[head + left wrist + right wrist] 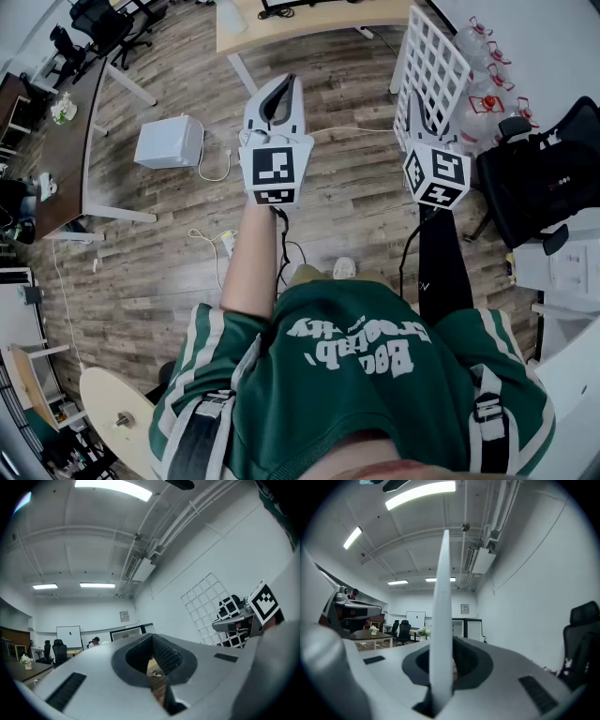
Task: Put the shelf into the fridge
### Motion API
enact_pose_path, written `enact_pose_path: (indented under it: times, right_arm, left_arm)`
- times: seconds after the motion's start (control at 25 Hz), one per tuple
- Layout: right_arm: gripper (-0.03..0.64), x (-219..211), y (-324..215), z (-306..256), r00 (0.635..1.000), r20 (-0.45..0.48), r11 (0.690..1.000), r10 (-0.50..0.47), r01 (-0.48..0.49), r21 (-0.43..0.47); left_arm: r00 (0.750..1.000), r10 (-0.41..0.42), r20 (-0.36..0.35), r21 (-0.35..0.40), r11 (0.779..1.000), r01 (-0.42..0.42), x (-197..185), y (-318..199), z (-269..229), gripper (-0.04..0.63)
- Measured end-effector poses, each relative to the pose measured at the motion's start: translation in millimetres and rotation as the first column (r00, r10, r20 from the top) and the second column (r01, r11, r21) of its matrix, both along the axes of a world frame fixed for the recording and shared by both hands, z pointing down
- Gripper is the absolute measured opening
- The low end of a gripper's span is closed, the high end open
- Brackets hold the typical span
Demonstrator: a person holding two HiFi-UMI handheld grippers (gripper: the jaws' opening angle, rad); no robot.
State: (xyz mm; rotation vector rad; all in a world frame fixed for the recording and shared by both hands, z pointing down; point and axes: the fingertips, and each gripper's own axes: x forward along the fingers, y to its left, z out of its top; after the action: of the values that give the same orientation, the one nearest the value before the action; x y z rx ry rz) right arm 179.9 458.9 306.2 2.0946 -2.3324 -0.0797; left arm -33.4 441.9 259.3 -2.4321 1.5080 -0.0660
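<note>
Head view showed the job barely begun. The white wire-grid shelf point(433, 58) stood upright at 1 o'clock, clear of the floor, pinched near its lower edge by the right gripper point(424, 117). In the right gripper view the shelf point(441, 620) ran edge-on straight up between the 2 jaws, which were clamped on it. The left gripper point(279, 89), at 12 o'clock, had its jaws pressed together on nothing. No fridge appeared in any view, so carrying the shelf over, lining it up and sliding it in all seemed left to do.

Underfoot lay a brown wood-plank floor point(169, 244). A small white box point(171, 141) sat on it at 10 o'clock, with a loose white cable point(217, 173) just beside. A pale wooden table point(309, 23) stood at 12 o'clock and a long dark table point(52, 178) at 9 o'clock. Black office chairs point(103, 23) were at 11 o'clock. Clear water jugs with red handles point(483, 70) sat by the white wall at 2 o'clock, and another black office chair point(544, 178) stood at 3 o'clock.
</note>
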Motion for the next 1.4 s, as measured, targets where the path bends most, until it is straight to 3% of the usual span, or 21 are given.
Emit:
enact_pose_path:
  times: [0.72, 1.12, 1.4]
  right_arm:
    - [0.048, 1, 2, 2, 0.997, -0.075, 0.999, -0.006, 0.009, 0.036]
    - [0.046, 0, -42, -2, 0.994, -0.109, 0.997, -0.026, 0.034, 0.075]
    - [0.046, -6, -94, 0, 0.986, -0.167, 0.995, -0.018, 0.033, 0.090]
  left_arm:
    - [1.000, -0.022, 0.021, -0.016, 1.000, 0.023, -11, -3, 12, 0.000]
    - [0.998, -0.066, -0.001, -0.006, 0.998, 0.066, -16, -58, 9, 0.000]
    - [0.998, -0.054, -0.018, -0.010, 0.999, 0.054, -17, -110, 17, 0.000]
